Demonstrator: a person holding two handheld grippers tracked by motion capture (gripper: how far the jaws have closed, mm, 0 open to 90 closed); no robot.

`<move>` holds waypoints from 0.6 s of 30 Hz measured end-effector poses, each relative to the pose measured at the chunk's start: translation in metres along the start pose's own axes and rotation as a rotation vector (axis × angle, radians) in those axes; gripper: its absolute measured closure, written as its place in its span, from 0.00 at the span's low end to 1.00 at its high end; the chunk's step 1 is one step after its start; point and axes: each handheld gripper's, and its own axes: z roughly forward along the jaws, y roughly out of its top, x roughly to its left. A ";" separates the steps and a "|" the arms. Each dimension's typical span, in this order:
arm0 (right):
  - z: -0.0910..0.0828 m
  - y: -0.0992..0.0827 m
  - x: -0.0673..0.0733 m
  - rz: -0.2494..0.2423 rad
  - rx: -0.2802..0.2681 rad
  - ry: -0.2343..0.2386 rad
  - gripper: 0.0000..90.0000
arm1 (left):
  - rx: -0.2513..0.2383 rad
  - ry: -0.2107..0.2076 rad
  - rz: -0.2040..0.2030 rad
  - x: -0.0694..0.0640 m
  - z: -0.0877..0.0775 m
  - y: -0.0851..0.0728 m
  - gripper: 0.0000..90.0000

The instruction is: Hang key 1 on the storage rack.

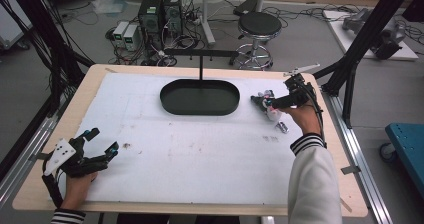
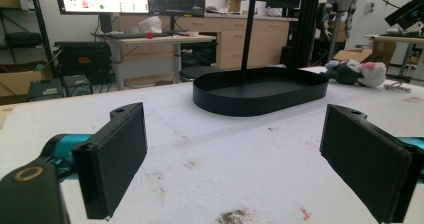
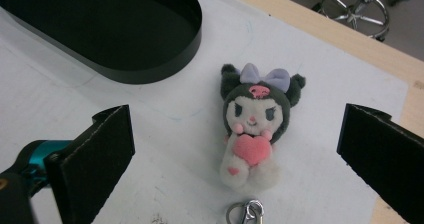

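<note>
A small plush doll (image 3: 255, 129) with a dark hood, a lilac bow and a pink heart lies on the white mat, a metal clasp (image 3: 245, 212) at its feet. My right gripper (image 3: 235, 149) hangs open over it, one jaw on each side, touching nothing; from above that gripper (image 1: 265, 102) sits over the doll (image 1: 271, 111) at the table's right. A black oval tray (image 1: 200, 97) lies at the mat's far middle, its inside bare (image 2: 260, 91). My left gripper (image 1: 102, 140) rests open near the front left corner, nothing between its pads (image 2: 112, 159).
The white mat (image 1: 190, 149) covers most of the wooden table (image 1: 70, 114). A thin black stand (image 1: 201, 59) rises behind the tray. A stool (image 1: 257, 31), computers and cables stand on the floor beyond the far edge. Black frame posts flank the table.
</note>
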 end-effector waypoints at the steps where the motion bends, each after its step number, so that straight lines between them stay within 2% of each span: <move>1: 0.002 0.000 -0.001 0.003 0.010 0.001 0.01 | 0.000 -0.001 0.001 0.000 0.000 0.000 0.13; 7: 0.020 -0.001 -0.002 -0.007 0.091 -0.009 0.01 | -0.002 -0.003 0.005 0.000 0.000 0.000 0.13; 18: 0.046 -0.006 -0.011 0.014 0.174 -0.022 0.01 | -0.002 -0.001 0.003 0.000 0.000 0.000 0.13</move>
